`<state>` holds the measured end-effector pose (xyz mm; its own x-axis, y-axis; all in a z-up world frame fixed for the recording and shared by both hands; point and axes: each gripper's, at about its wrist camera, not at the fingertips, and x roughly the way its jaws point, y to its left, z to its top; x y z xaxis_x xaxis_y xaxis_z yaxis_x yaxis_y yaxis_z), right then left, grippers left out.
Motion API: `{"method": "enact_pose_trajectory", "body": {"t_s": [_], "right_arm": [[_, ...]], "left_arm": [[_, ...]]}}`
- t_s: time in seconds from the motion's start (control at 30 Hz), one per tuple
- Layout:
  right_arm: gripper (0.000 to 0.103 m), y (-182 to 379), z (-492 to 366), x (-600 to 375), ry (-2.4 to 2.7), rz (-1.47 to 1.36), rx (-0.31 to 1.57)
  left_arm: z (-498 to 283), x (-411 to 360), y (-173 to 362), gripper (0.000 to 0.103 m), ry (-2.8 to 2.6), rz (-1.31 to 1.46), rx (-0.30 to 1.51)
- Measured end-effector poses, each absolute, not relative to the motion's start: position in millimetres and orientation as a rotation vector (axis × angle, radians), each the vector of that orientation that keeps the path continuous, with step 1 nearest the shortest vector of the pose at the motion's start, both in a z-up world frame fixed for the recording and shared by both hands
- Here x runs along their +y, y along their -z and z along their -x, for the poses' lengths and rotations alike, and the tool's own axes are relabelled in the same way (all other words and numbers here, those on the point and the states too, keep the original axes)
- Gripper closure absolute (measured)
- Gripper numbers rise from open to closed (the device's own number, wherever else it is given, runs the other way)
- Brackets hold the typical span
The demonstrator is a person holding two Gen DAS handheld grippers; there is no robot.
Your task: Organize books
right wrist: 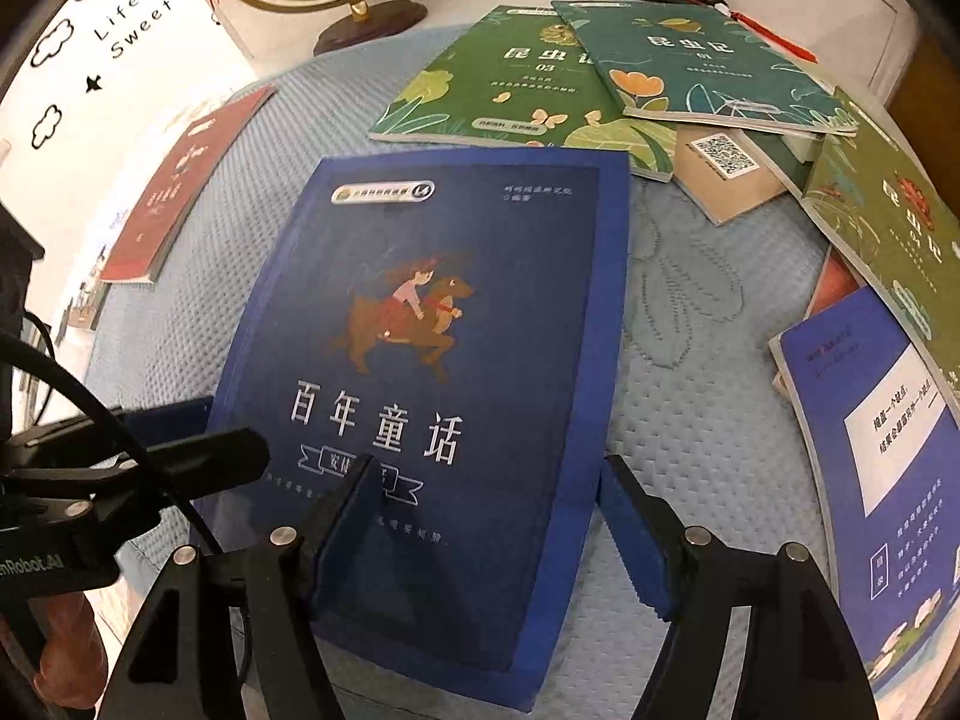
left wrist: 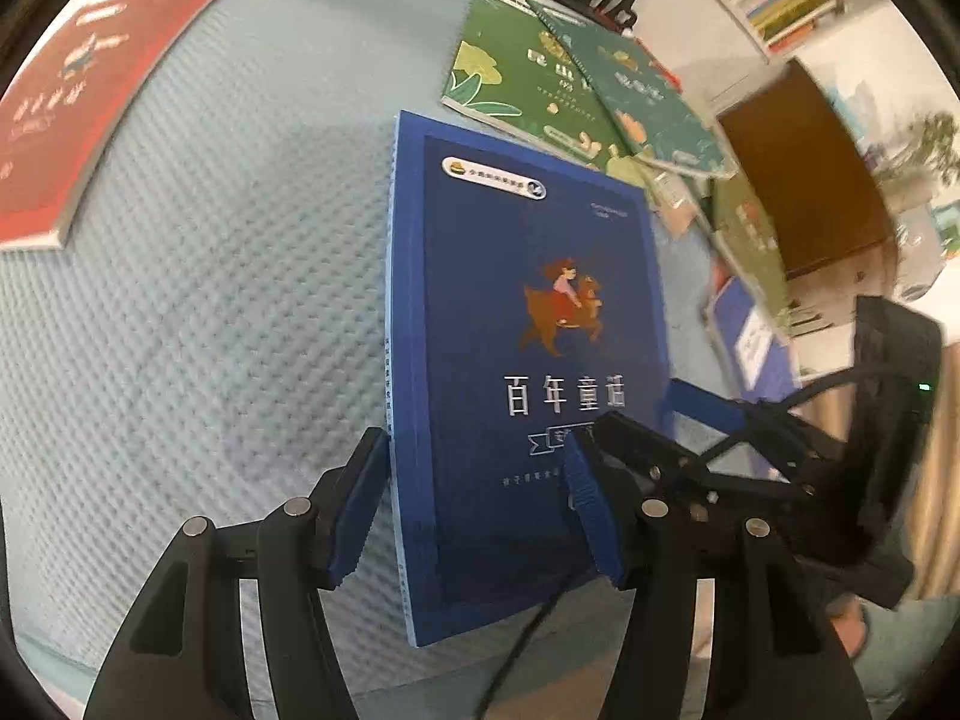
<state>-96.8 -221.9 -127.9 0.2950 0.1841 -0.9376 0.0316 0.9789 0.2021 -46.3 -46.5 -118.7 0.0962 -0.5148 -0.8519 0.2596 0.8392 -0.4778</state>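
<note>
Two grippers: both straddle the dark blue storybook (right wrist: 420,360), one per long edge, apparently to square it.
Left gripper (left wrist: 474,498): parted, spine between its jaws.
Right gripper (right wrist: 486,516): parted; pads seemingly off the cover.
Storybook: flat on pale blue quilted mat (right wrist: 690,420).

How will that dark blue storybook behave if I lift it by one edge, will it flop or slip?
The dark blue book looks like a thick paperback, so probably fairly stiff with slight sag. Its smooth cover may slip. The textured light blue mat should resist sliding.
</note>
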Motion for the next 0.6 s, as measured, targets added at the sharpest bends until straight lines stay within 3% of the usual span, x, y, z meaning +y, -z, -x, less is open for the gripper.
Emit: {"method": "enact_pose_trajectory", "body": {"t_s": [0.17, 0.27, 0.37, 0.53, 0.6], "right_arm": [[0.051, 126.3, 105.5, -253.2, -0.130, -0.319, 1.208], [0.052, 126.7, 112.3, -262.7, -0.154, -0.361, 1.173], [0.052, 126.2, 116.3, -262.6, -0.149, -0.362, 1.148], [0.052, 127.7, 117.3, -259.1, -0.131, -0.388, 1.120], [0.052, 128.0, 114.4, -261.5, -0.128, -0.429, 1.129]], "left_arm": [[40.4, -27.4, 111.3, 0.047, 0.661, 0.447, 1.351], [40.0, -25.2, 105.6, 0.047, 0.710, 0.511, 1.334], [36.3, -37.0, 114.1, 0.058, 0.733, 0.530, 1.370], [33.3, -75.0, 133.9, 0.087, 0.676, 0.348, 1.427], [34.0, -82.7, 134.9, 0.087, 0.677, 0.305, 1.431]]}}
